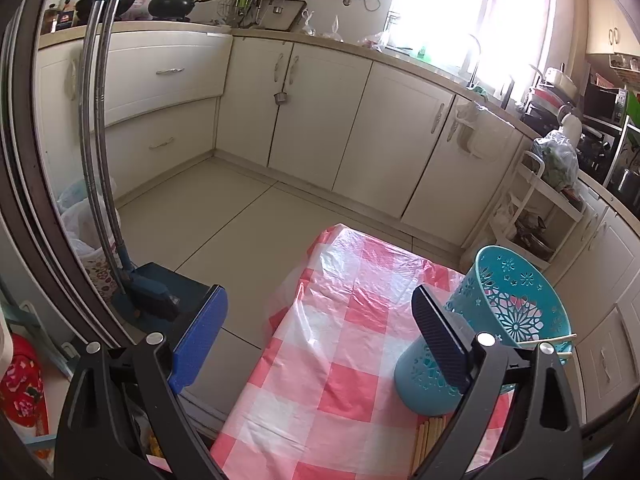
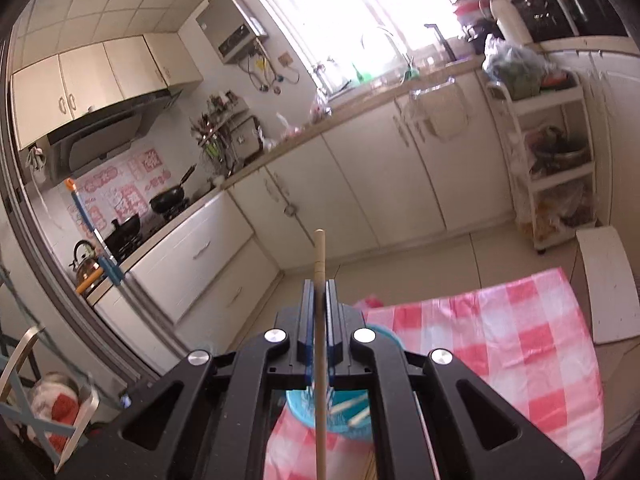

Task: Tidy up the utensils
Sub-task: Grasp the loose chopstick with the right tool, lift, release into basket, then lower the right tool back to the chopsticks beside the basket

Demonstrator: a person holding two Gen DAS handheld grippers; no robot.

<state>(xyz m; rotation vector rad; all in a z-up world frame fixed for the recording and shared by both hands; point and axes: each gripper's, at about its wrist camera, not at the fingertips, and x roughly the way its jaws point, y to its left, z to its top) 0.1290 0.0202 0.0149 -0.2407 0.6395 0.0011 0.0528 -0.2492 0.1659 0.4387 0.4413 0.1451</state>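
In the left wrist view, our left tongs [image 1: 320, 332] stand wide open with nothing between the pads, hovering over the counter [image 1: 344, 360], which is covered with a pink and white checked plastic cloth. The teal perforated holder [image 1: 492, 320] stands on the cloth at the right, just behind the right-hand finger [image 1: 440, 344], tilted toward the camera so that we look into its mouth. Pale chopstick ends [image 1: 556, 340] poke over its near rim. A few more wooden chopsticks [image 1: 430, 436] lie flat on the cloth at the holder's foot, partly hidden by the tongs' frame. Beyond the counter we see the tiled floor and cream kitchen cabinets [image 1: 320, 120].

In the right wrist view, our right tongs [image 2: 319, 292] are closed on a single wooden chopstick [image 2: 319, 360], which runs nearly upright through the pads, its tip rising above the fingers and its lower part passing down out of frame. Below the tongs we see the holder [image 2: 304, 408] from above, with chopstick ends [image 2: 356, 412] inside it. The checked cloth spreads away to the right, and a white board [image 2: 608, 280] lies beside the counter's far edge.
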